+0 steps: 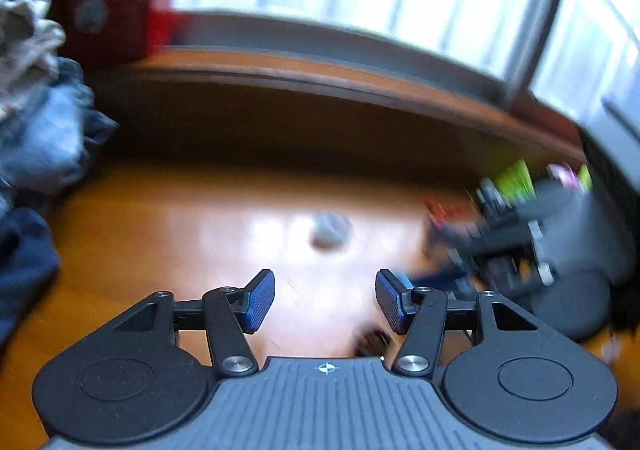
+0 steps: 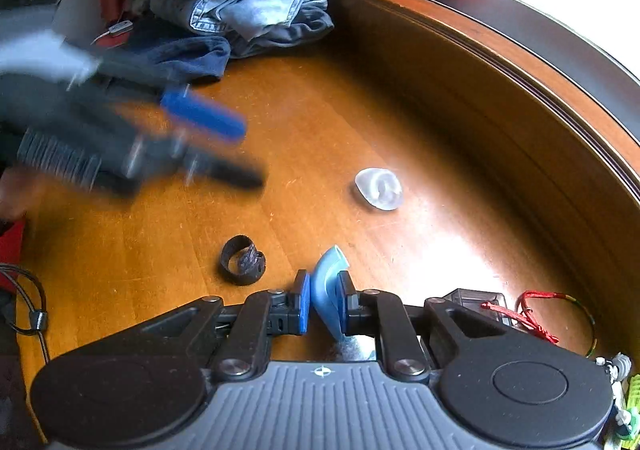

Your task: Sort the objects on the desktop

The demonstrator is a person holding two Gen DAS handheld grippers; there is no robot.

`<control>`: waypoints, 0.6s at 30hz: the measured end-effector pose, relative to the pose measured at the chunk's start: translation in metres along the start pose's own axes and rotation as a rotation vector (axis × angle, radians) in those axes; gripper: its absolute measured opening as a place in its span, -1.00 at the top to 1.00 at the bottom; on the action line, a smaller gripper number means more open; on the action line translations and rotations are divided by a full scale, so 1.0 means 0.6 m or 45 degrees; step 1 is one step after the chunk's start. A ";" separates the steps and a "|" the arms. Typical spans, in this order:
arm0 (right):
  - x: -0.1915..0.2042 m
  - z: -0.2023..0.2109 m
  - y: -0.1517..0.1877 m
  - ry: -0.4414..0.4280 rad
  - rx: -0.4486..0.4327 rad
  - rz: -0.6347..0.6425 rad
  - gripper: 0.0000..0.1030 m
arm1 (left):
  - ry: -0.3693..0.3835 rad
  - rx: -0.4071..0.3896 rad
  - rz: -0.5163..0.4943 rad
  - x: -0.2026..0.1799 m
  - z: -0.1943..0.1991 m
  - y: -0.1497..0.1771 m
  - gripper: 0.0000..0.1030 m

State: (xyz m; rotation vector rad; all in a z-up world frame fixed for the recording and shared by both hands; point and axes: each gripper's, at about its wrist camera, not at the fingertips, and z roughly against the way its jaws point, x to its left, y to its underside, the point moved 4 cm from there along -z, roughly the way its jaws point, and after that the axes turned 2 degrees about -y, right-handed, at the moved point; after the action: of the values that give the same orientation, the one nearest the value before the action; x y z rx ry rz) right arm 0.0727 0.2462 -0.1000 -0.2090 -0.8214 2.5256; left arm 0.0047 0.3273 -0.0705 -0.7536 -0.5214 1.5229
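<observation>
We are gripping a small light-blue plastic piece [image 2: 326,290] in our right hand-held gripper [image 2: 324,304], whose blue pads [image 2: 303,304] are clenched on its sides; the curved piece is standing on edge with its long axis running away from us along the line of the fingers, its narrow tip pointing forward over the tabletop [image 2: 312,137]. Just left of the fingertips a black ring-shaped band [image 2: 242,260] is lying on the wood, tilted on its side and apart from the gripper. Farther ahead and slightly right, a translucent white cap-like piece [image 2: 378,188] is resting alone, well apart from both. To the right of the gripper a small clear box [image 2: 478,300] is sitting close by its linkage, with a red cord bracelet [image 2: 536,316] beside it; we cannot tell what the box is holding. Our left hand-held gripper [image 1: 325,302] is hanging released, its blue pads [image 1: 260,302] standing apart with only bare tabletop [image 1: 160,234] between them, and in the right wrist view it is showing as a blur at the left. The white piece [image 1: 330,230] is lying blurred ahead of it. A pile of folded clothes [image 2: 248,1] is sitting at the far left corner.
</observation>
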 end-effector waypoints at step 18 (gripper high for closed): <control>-0.027 0.013 0.020 0.075 0.022 -0.059 0.71 | -0.298 0.070 0.028 0.056 -0.029 -0.003 0.77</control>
State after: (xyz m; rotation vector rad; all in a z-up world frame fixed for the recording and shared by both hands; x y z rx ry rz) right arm 0.0797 0.2259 -0.1009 -0.2541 -0.7722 2.4704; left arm 0.0192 0.3589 -0.0861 -0.5431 -0.6441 1.6493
